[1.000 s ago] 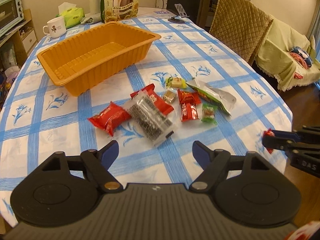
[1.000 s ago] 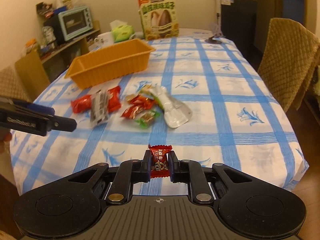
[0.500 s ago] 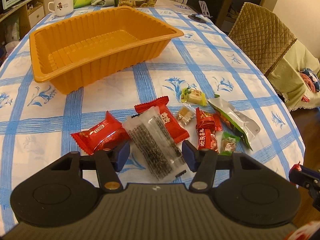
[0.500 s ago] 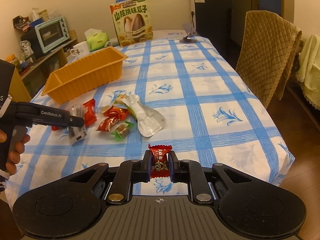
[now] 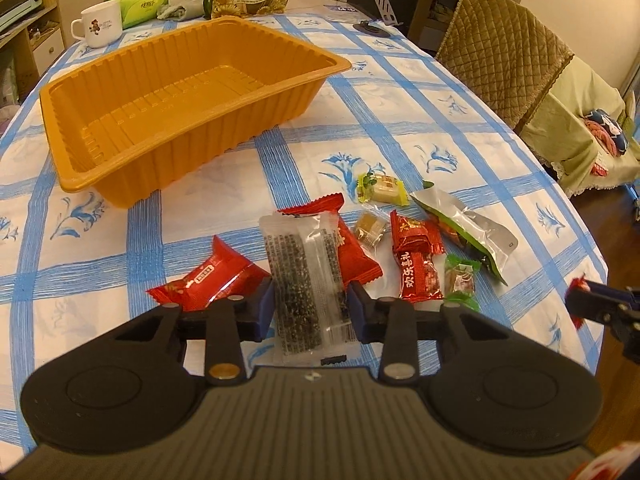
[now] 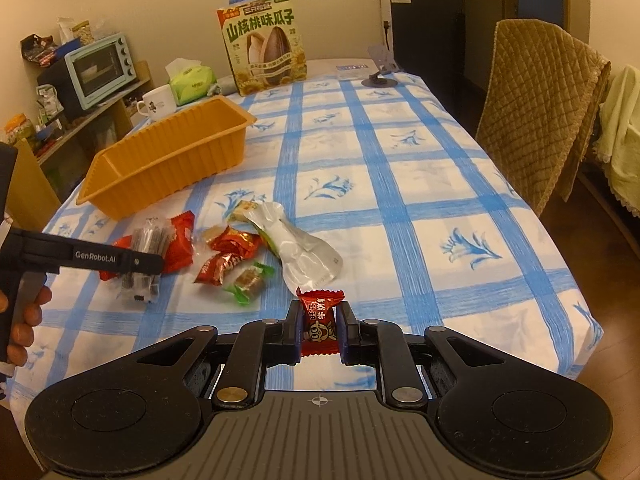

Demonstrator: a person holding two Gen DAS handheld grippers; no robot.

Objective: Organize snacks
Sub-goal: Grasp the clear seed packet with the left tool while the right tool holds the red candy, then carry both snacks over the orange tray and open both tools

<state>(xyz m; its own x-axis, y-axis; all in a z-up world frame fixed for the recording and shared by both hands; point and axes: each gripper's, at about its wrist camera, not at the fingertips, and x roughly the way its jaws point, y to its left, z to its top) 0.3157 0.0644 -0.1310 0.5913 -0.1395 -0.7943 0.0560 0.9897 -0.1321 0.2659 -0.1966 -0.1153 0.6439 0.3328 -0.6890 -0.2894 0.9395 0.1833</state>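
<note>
A clear packet of dark seed bars (image 5: 308, 276) lies on the checked tablecloth between the fingers of my left gripper (image 5: 310, 312). Its jaws are closing, and the blue pads (image 5: 266, 308) meet the packet's long edges. Around it lie two red packets (image 5: 208, 276), red candies (image 5: 416, 256), a green-wrapped candy (image 5: 460, 276), a yellow-green candy (image 5: 382, 188) and a silver-green pouch (image 5: 468, 228). The orange tray (image 5: 200, 148) stands behind them with nothing in it. My right gripper (image 6: 320, 328) is shut on a small red candy (image 6: 320, 320), held above the table's near edge. From there I see the left gripper (image 6: 156, 264) over the packet (image 6: 148, 240).
A white mug (image 5: 100, 24), a green tissue pack (image 6: 192, 82) and a tall sunflower-seed box (image 6: 266, 52) stand beyond the tray (image 6: 168, 160). A phone stand (image 6: 380, 76) sits at the far end. A quilted chair (image 6: 540, 112) stands right of the table, and a toaster oven (image 6: 100, 68) on shelves at the left.
My left gripper has moved forward and down over the snacks, and its jaws have narrowed around the clear seed packet. The right gripper still holds the red candy and has drifted a little.
</note>
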